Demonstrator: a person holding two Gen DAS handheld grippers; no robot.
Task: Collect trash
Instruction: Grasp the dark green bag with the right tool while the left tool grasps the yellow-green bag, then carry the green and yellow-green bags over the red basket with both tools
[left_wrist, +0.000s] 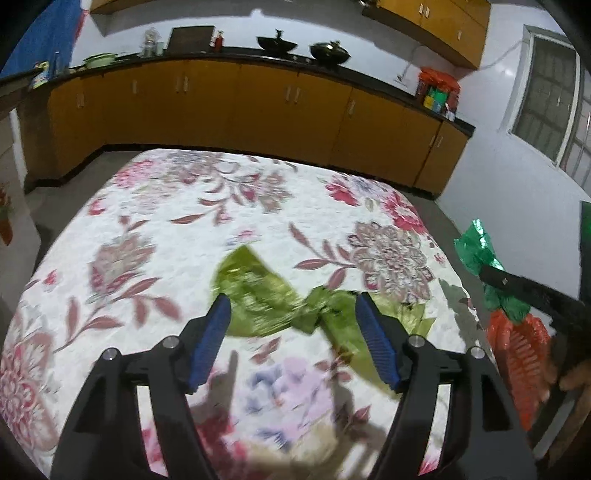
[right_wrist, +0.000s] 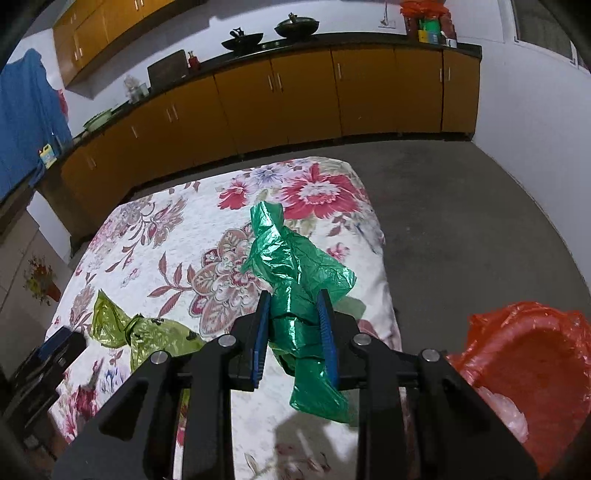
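Mostly crinkled plastic, glossy green bag (right_wrist: 295, 269), olive wrapper (left_wrist: 280, 302), quilted floral cloth (left_wrist: 147, 229)

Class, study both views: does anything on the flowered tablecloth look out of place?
Yes. A crumpled yellow-green plastic bag lies loose on the tablecloth, litter on an otherwise bare cover. The left gripper is open around it.

Both grippers, left gripper (left_wrist: 291, 332) and right gripper (right_wrist: 295, 325), are matte black linkages with round silver pivot screws; their fingers (left_wrist: 210, 339) carry ribbed blue pads.
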